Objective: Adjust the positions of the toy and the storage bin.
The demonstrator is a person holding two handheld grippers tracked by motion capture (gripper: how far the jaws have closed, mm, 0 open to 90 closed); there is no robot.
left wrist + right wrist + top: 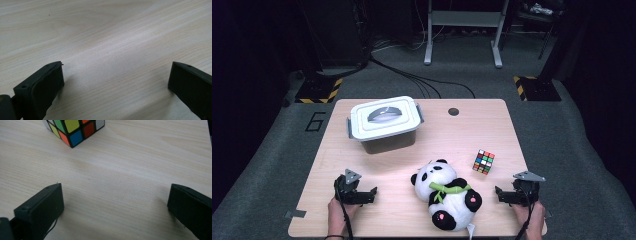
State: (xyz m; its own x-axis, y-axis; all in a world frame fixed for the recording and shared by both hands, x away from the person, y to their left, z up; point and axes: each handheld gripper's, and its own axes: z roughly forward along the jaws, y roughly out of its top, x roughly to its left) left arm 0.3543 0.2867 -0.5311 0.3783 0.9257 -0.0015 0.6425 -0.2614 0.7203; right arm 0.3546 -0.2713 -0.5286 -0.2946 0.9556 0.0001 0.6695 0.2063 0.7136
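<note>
While both grippers rest low on the table (362,150) with nothing between their jaws, the sensible start is to pick a target and line up on it before closing anything. Take the panda plush (447,194) as the landmark: it lies on its back at the near middle of the table, the left gripper (373,194) well to its left and the right gripper (499,194) just to its right. Both sets of jaws stand spread wide, with bare wood between them in each gripper view. The puzzle cube (73,130) sits beyond the panda's right side, nearest the right gripper, straight ahead of its jaws but a little left of their centre line. The lidded white box (384,124) stands beyond the panda's left side, its lid on and its handle folded flat.

My judgement is that the cube is the first reach. Slide the right gripper forward, shift it slightly so the cube sits centred, square the jaws to two flat faces rather than a corner, and close only once the pads bracket it evenly
</note>
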